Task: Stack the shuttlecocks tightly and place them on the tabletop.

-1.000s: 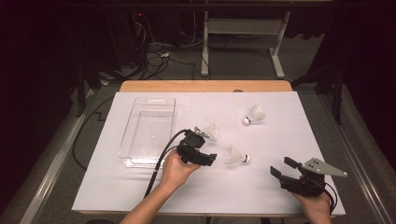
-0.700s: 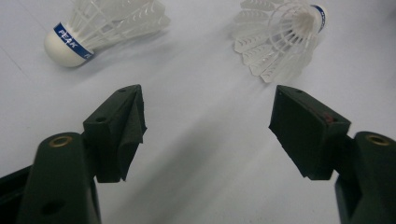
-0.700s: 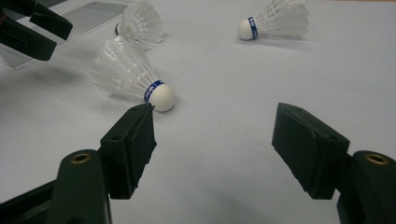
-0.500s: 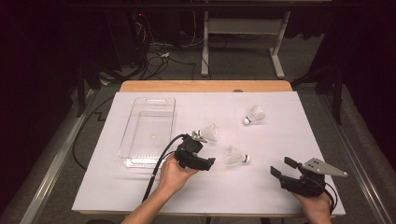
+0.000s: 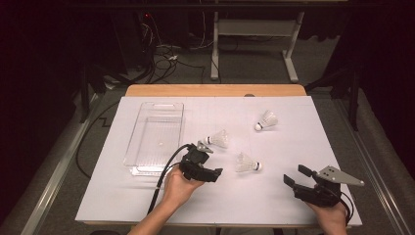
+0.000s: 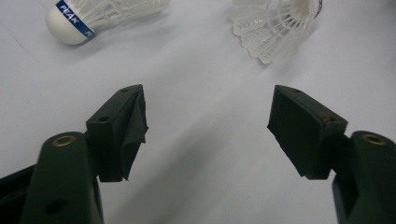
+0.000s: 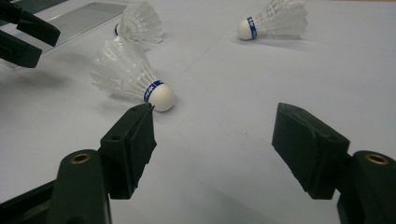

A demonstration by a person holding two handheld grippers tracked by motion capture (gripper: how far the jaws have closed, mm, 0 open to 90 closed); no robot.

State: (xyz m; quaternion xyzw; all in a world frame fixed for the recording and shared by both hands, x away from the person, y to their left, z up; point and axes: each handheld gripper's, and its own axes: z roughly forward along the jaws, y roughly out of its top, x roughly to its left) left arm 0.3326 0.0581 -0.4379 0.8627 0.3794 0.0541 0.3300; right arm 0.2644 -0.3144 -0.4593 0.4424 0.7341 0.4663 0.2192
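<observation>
A clear rectangular plastic tray is sitting on the white-covered surface, cables lying behind.

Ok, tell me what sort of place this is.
Probably a lab or recording workspace: a table under a white sheet with dark surroundings, loose cables on the floor behind it, and a person working a left hand-held gripper near shuttlecocks.
</observation>
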